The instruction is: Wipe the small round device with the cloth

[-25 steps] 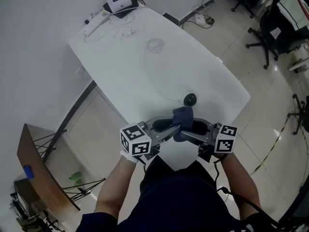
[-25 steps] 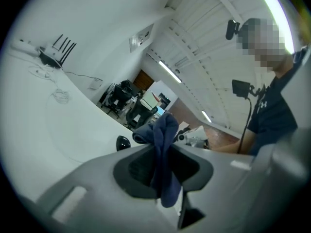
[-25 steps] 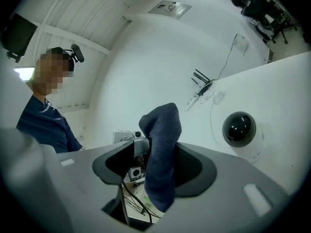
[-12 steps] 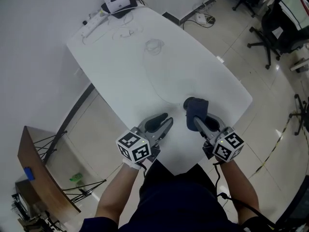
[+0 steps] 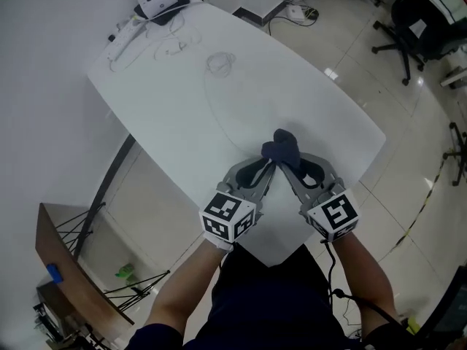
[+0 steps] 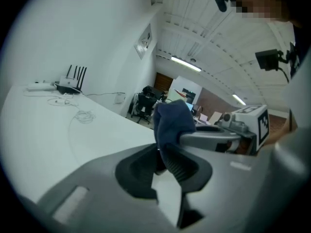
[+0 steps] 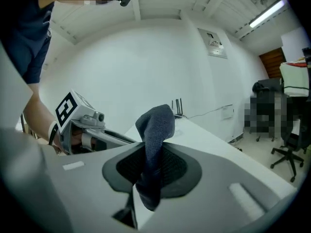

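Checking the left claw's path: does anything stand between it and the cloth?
Nothing visible does. The cloth, on which the right claw has just closed, rises right at the tips of the left claw. Its jaws have just been closing too, but whether they press the cloth I cannot tell.

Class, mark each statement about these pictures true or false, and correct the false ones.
1. The right claw is clamped on the dark blue cloth. True; its jaws have just been closing on it.
2. The small round device lies in plain sight on the table. False: no view shows it; the bunched cloth sits where the two claws meet.
3. The left claw is at the table's far end, away from the cloth. False: its tips meet the cloth beside the right claw, and its jaws have just been closing with cloth between them.
4. A white router with antennas stands at the table's far corner. True.
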Available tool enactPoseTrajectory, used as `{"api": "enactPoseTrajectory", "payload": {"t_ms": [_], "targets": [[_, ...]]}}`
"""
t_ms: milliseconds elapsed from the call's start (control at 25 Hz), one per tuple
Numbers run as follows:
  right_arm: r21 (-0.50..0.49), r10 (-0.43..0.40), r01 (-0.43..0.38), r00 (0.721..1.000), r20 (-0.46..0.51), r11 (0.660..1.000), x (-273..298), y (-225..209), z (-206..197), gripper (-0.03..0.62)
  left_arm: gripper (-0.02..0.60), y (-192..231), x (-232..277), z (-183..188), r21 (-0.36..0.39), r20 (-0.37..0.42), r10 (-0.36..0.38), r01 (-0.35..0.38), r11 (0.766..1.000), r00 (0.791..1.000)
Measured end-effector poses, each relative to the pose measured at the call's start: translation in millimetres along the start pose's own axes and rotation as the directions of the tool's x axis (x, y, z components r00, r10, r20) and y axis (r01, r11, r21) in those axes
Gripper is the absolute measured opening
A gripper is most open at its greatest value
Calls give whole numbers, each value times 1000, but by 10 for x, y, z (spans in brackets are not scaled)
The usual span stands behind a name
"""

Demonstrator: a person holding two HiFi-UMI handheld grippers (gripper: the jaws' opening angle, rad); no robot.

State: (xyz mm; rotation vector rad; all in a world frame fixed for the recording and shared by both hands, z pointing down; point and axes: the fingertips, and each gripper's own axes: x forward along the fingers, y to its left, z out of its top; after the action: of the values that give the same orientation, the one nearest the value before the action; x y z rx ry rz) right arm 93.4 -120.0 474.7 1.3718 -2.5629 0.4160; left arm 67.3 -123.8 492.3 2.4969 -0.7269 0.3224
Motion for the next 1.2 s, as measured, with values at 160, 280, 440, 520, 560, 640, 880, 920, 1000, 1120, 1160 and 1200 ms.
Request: {"api": "enactPoseTrajectory", "payload": {"t_ms": [160,280,440,520,560,640,880,920,1000,1120,1160,1200], "targets": [[76,-58,57,998,10,995,19,-130,-103,78,58,0,107,-78,-6,-22,-3,3,1000,1000],[167,-101,95,994,28,981,-48,-287,-159,78,58,4,158,-122,-16,-24,5,-6,1000,1000],[336,-151,133,988,28,932,-129,-523,-336,78,61,14,201,-158,-32,-18,9,-10,999,1000],[416,-160,142,987,11,898,-150,-624,-487,78,61,18,216,-177,-33,-18,9,-10,999,1000],[451,-159,143,987,-4,881,-152,-661,-581,78,61,20,224,-190,-33,-21,10,-11,999,1000],[499,-147,148,988,-42,854,-139,-704,-784,78,61,21,239,-210,-34,-27,12,-13,999,1000],[468,-132,211,971,-197,858,-25,-724,-1257,77,62,30,232,-136,-22,2,11,-11,1000,1000],[449,-139,230,964,-227,864,0,-739,-1312,77,71,63,229,-115,-33,12,5,-5,999,1000],[415,-143,257,947,-287,873,53,-755,-1403,77,99,159,231,-104,-90,20,-15,17,996,1000],[358,-137,276,920,-368,892,132,-755,-1511,77,140,226,250,-132,-144,-9,-54,52,988,998],[334,-137,276,912,-385,901,154,-760,-1539,75,141,208,258,-132,-122,-27,-56,53,991,998],[313,-137,274,908,-397,910,172,-768,-1562,75,141,178,268,-133,-83,-46,-50,46,995,998]]}}
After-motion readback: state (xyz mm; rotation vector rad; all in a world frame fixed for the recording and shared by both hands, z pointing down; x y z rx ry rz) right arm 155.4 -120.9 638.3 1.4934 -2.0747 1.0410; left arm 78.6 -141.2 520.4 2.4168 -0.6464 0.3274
